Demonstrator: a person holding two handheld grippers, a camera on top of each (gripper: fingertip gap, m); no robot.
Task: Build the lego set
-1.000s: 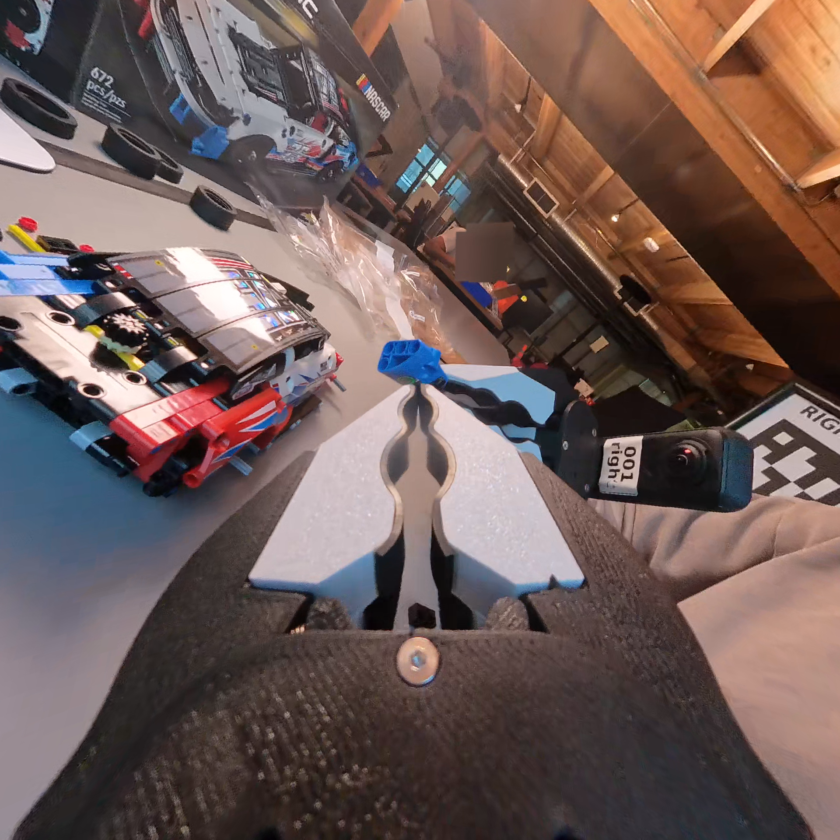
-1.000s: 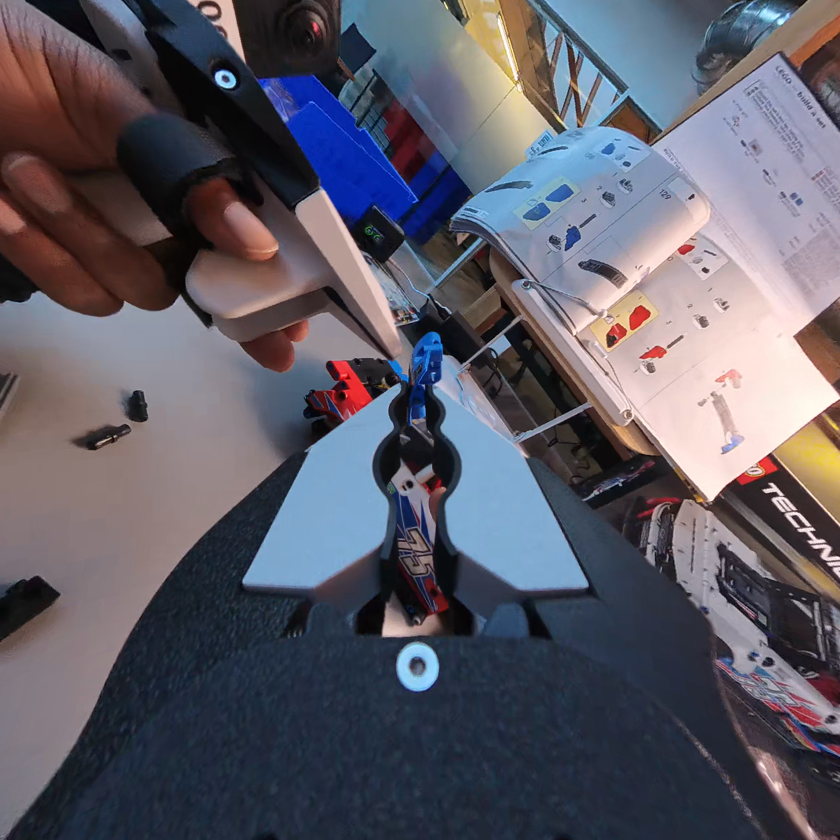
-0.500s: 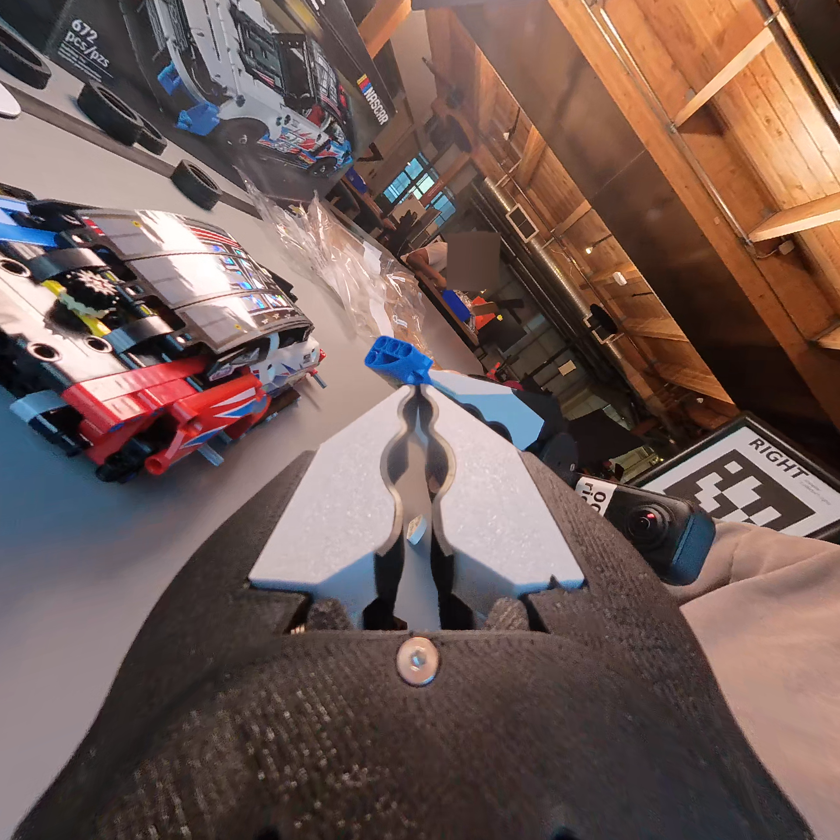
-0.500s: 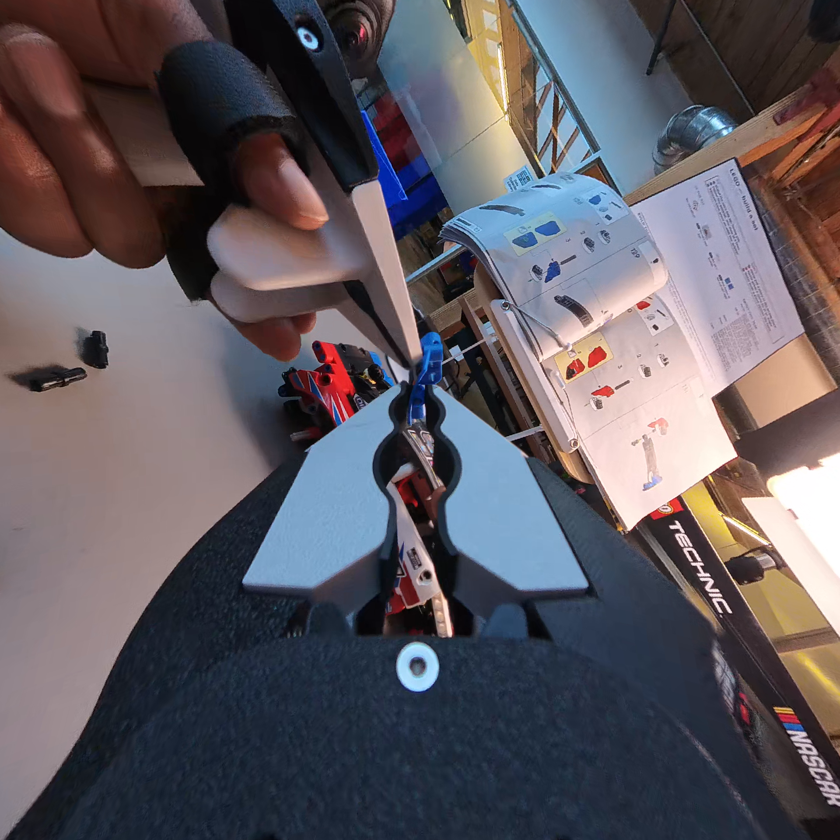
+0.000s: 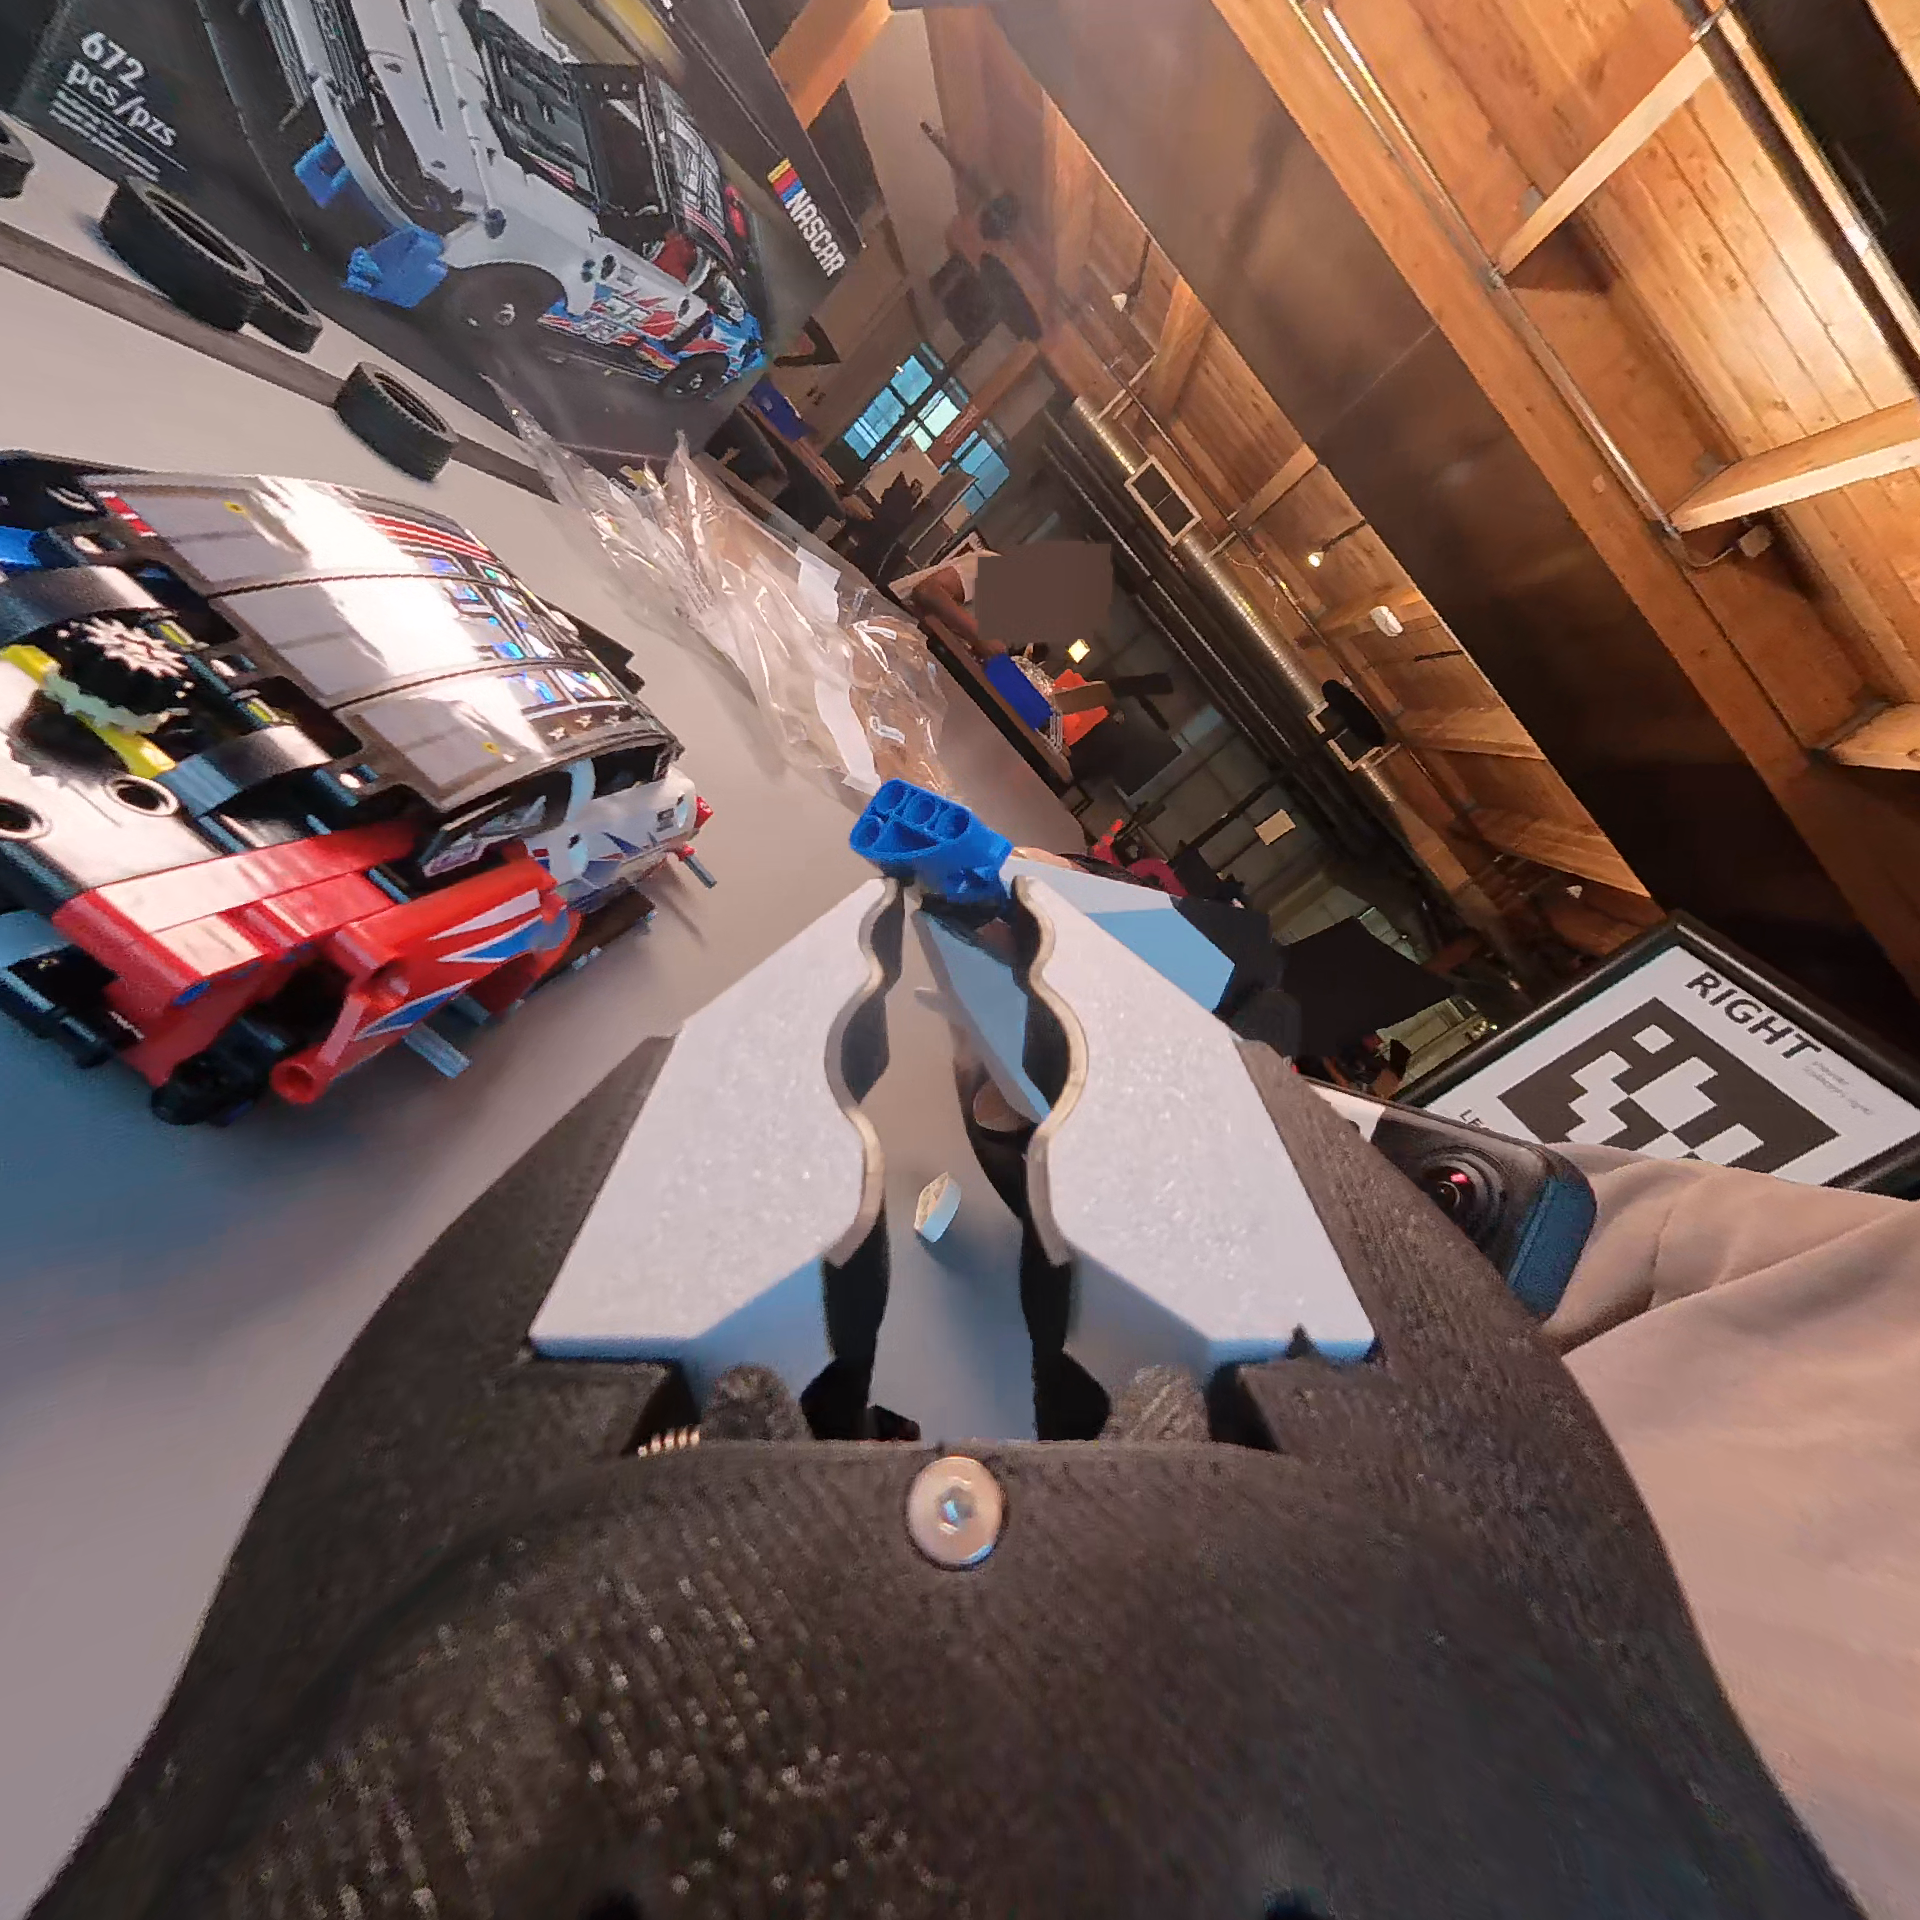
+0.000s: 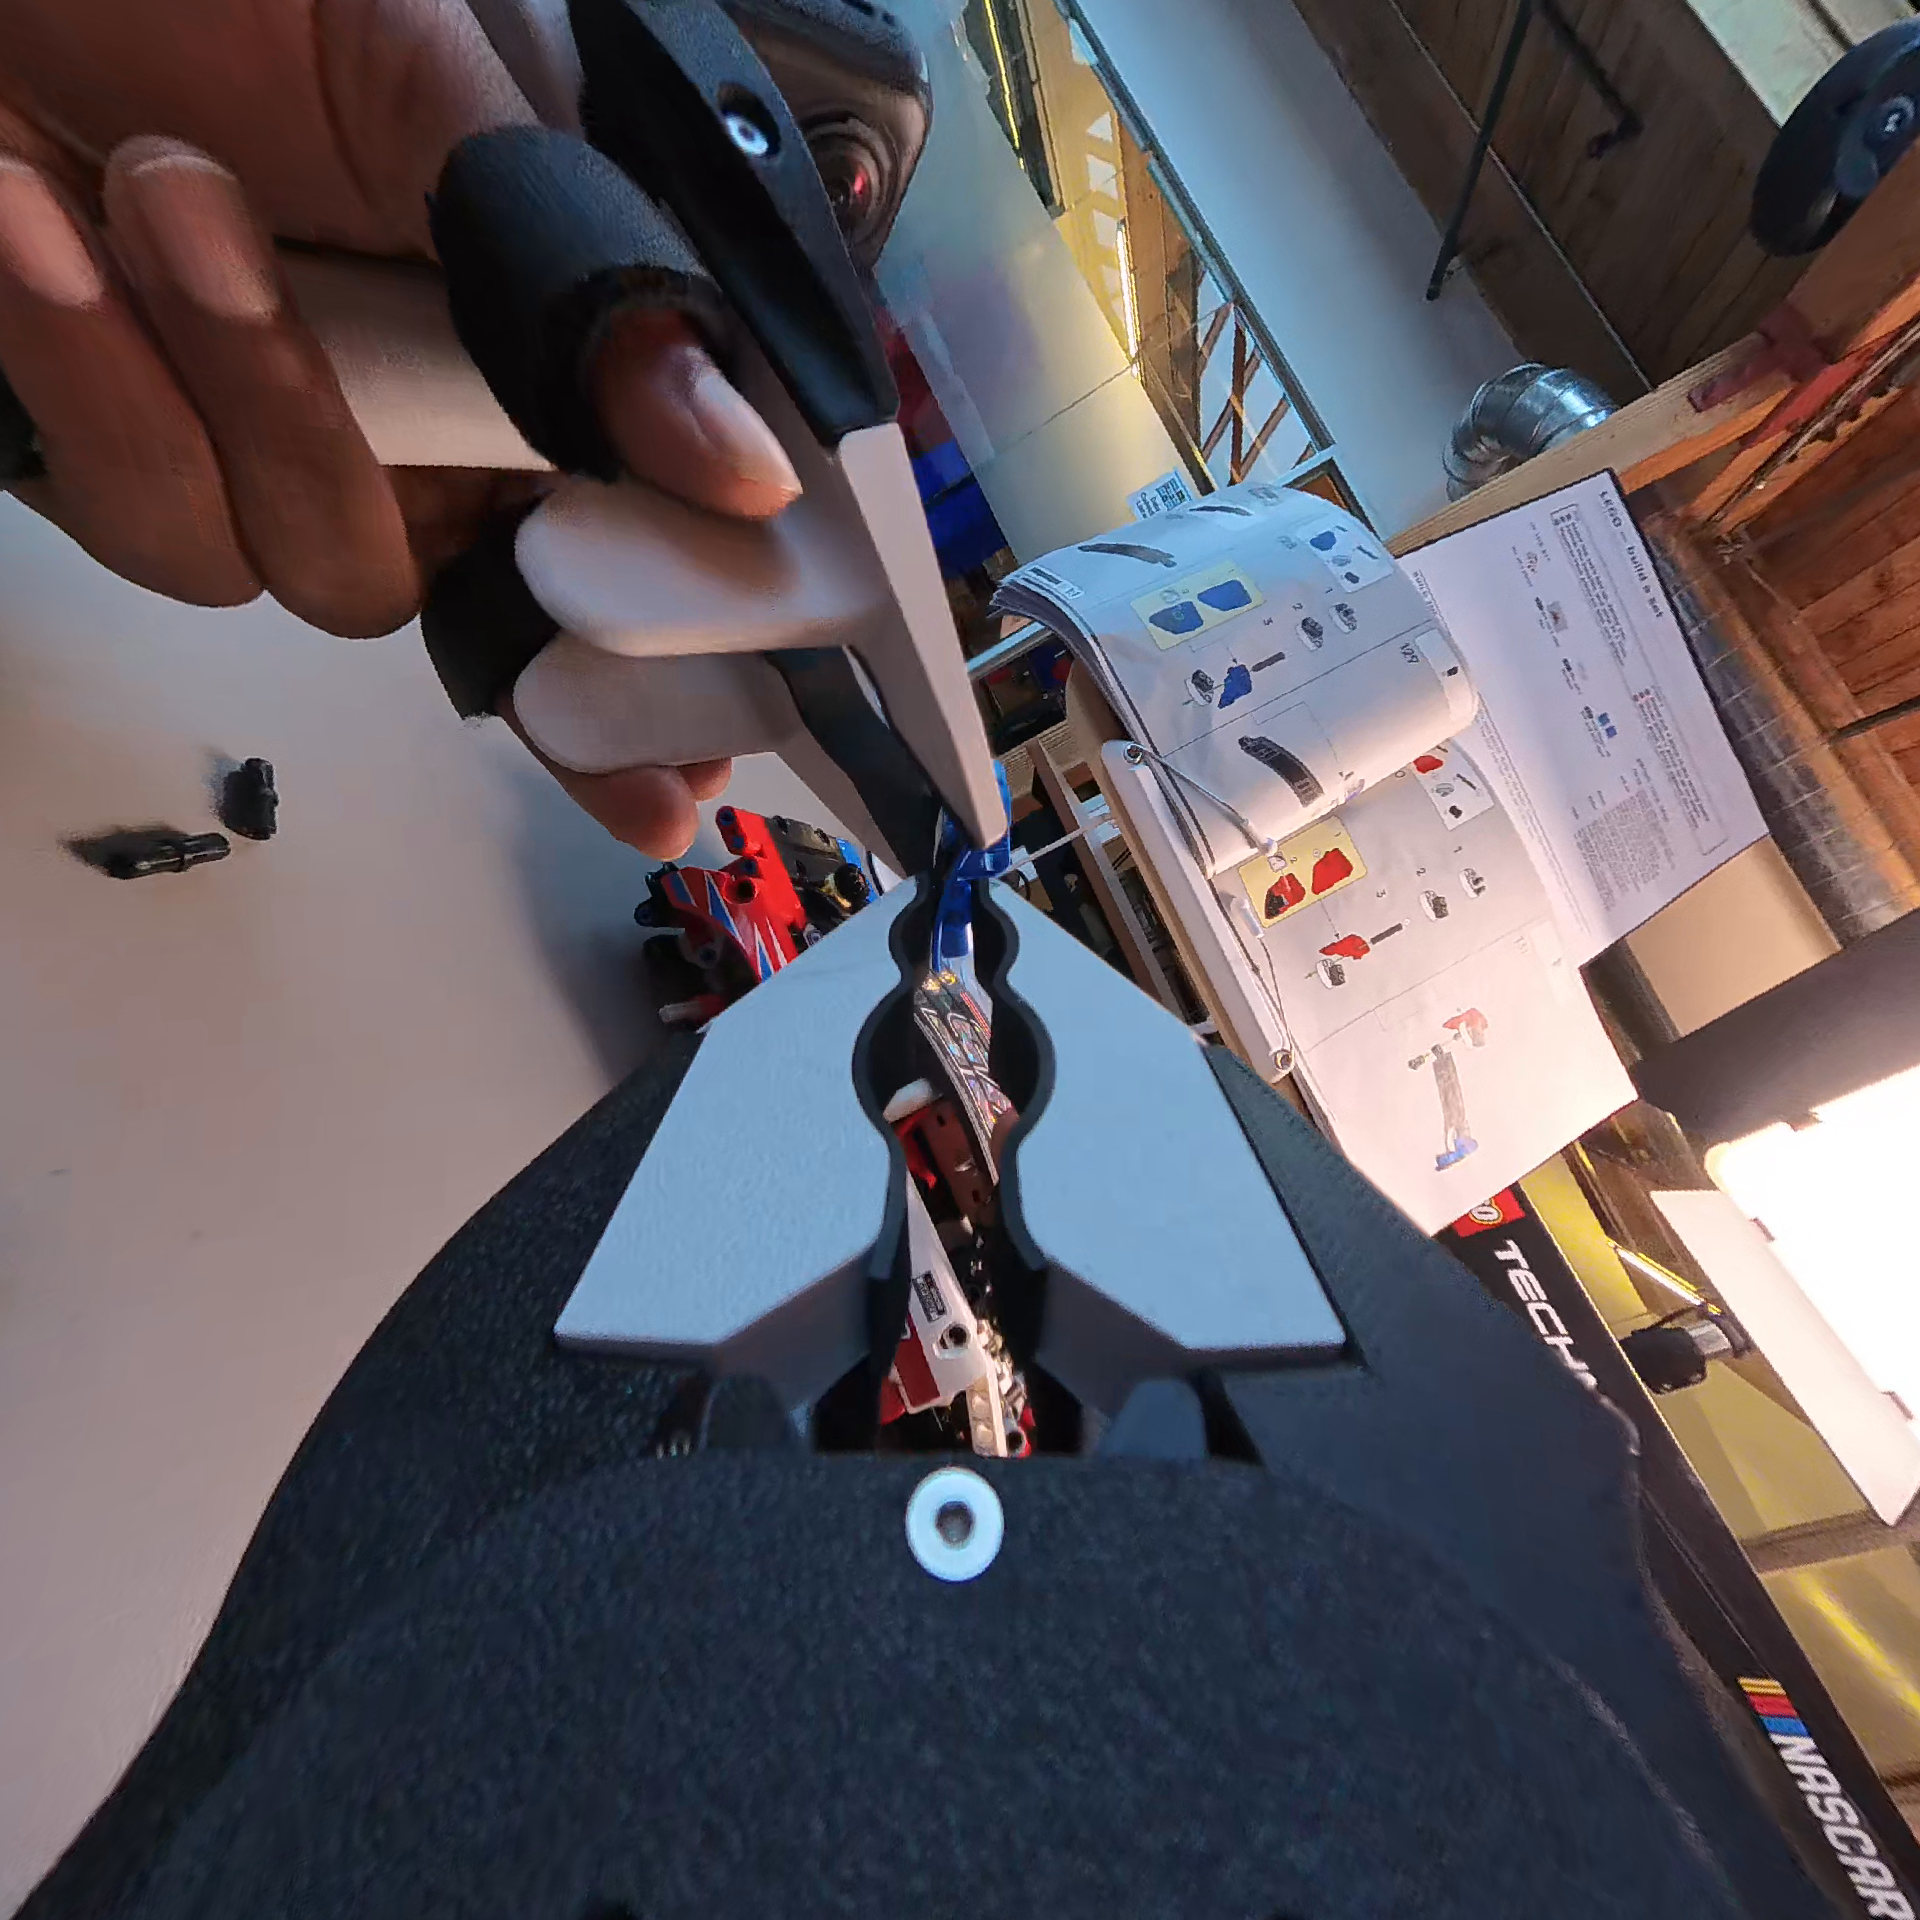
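A small blue lego piece (image 5: 930,842) sits at the tips of both grippers. My right gripper (image 6: 958,888) is shut on the blue piece (image 6: 961,883); one of its fingers (image 5: 1132,935) shows in the left wrist view. My left gripper (image 5: 953,888) is open, with its jaws either side of the piece's lower end and a gap on the left side. In the right wrist view the left gripper's fingers (image 6: 914,623) come down onto the piece from above, held by a hand (image 6: 208,364). The part-built lego car (image 5: 312,779) lies on the grey table (image 5: 260,1247); it also shows in the right wrist view (image 6: 738,904).
The set's box (image 5: 520,156) stands at the back, with black tyres (image 5: 182,249) (image 5: 395,416) in front and clear plastic bags (image 5: 790,644) beside it. An open instruction booklet (image 6: 1351,831) stands on a holder to the right. Two black pins (image 6: 156,847) (image 6: 249,795) lie on the table. Both grippers' tips are close together, under 4 cm apart.
My left gripper's jaws have opened; they were shut in both earlier frames. The right gripper keeps its hold on the blue piece. Both grippers have shifted slightly over the table.
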